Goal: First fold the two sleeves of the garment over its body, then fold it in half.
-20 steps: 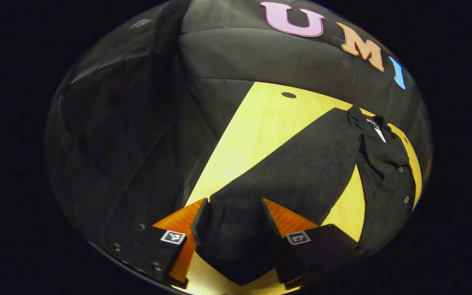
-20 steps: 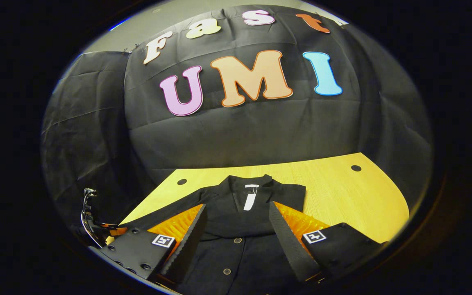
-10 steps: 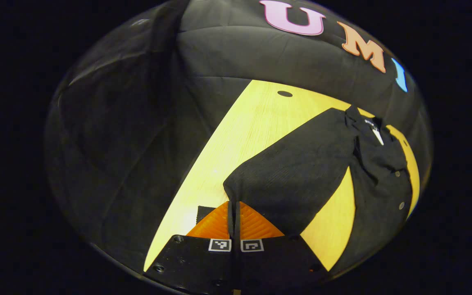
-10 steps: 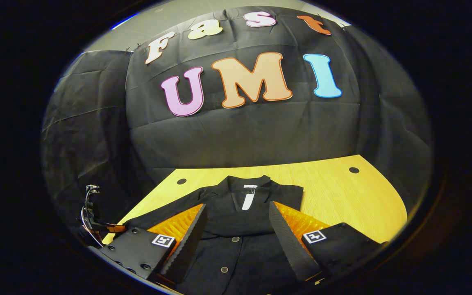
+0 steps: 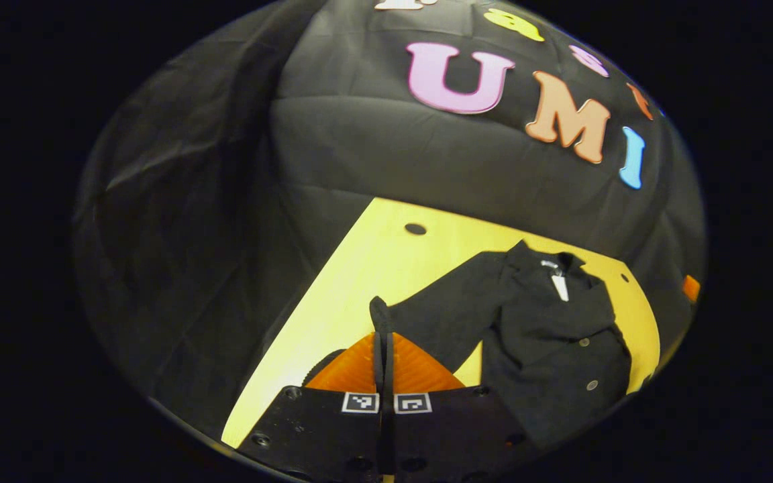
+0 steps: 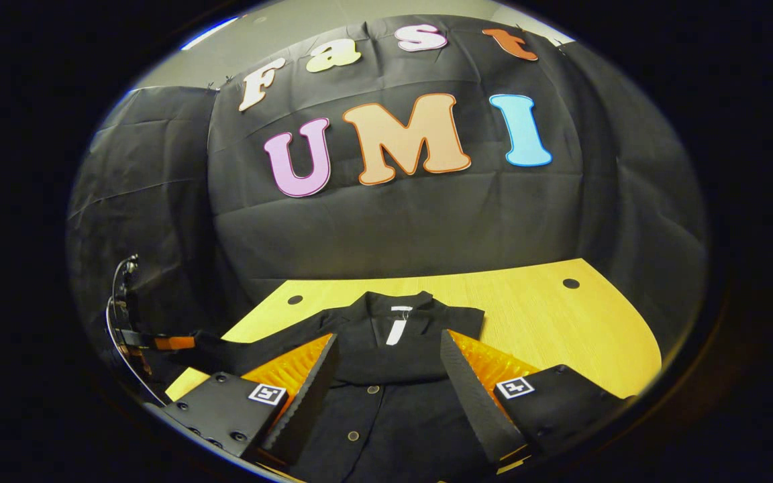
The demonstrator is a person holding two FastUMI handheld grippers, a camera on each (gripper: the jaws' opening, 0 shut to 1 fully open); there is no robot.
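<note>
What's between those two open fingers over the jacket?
In the right gripper view, the right gripper frames the garment: collar, white tag and buttons.

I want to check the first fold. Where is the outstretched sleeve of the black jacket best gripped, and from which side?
Grip the sleeve at its cuff, coming from the outer side, away from the jacket body. The sleeve stretches from the shoulder over the table, so the cuff is its free end. The left gripper pinches there.

Pale wooden table (image 6: 547, 315) with round cable holes, black cloth wall (image 6: 393, 215) behind, grey ceiling above.
</note>
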